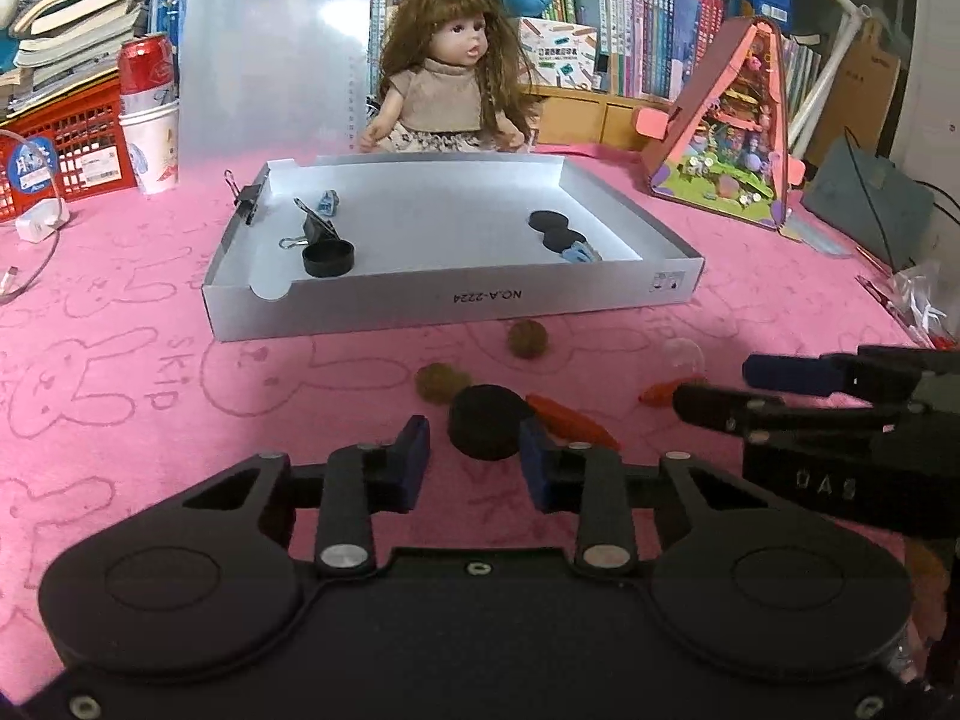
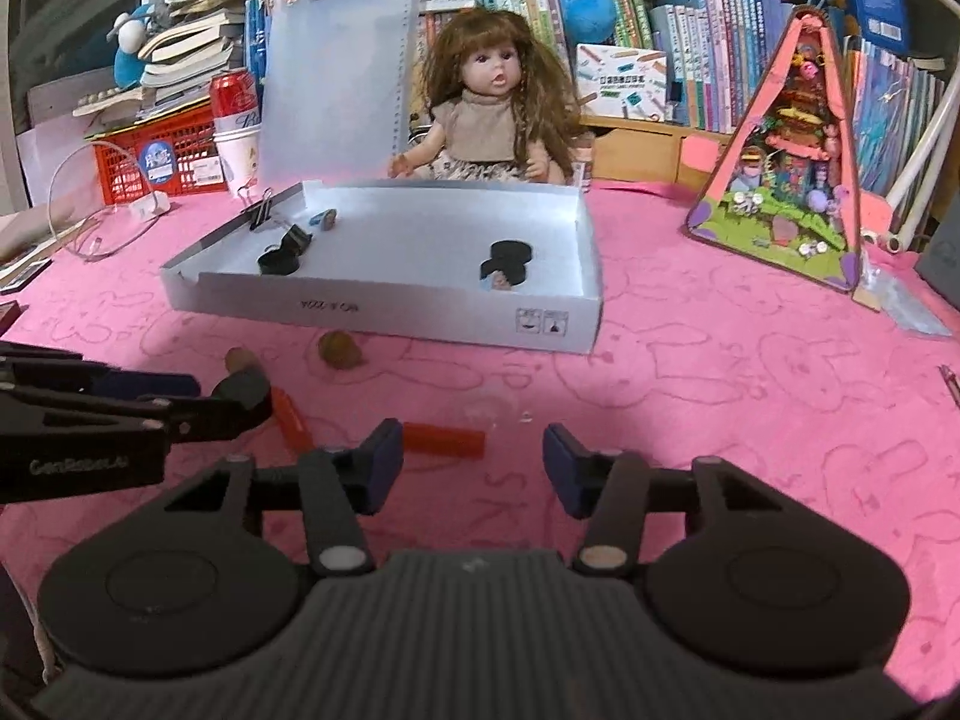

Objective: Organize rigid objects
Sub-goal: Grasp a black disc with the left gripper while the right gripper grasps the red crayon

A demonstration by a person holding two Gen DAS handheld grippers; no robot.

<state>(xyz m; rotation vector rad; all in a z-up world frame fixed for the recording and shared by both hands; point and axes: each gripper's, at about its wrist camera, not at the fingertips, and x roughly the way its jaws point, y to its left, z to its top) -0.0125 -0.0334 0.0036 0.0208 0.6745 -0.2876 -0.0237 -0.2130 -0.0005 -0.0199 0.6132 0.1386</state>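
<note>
A white shallow box (image 1: 456, 299) (image 2: 384, 306) lies on the pink cloth and holds black caps, binder clips and small blue clips. My left gripper (image 1: 474, 459) is open, its blue pads either side of a black round cap (image 1: 487, 429) on the cloth, not touching it. Beside the cap lie an orange clip (image 1: 570, 420) and two brown balls (image 1: 441, 383) (image 1: 528, 337). My right gripper (image 2: 471, 468) is open and empty above the cloth, just behind another orange clip (image 2: 444, 439) and a clear plastic piece (image 2: 492, 405). It also shows in the left wrist view (image 1: 720, 393).
A doll (image 1: 447, 72) sits behind the box. A pink triangular toy house (image 1: 732, 138) stands at the right. A red basket (image 1: 78, 138), a can on paper cups (image 1: 147, 114), a clipboard and bookshelves line the back. A white cable (image 1: 30, 258) lies left.
</note>
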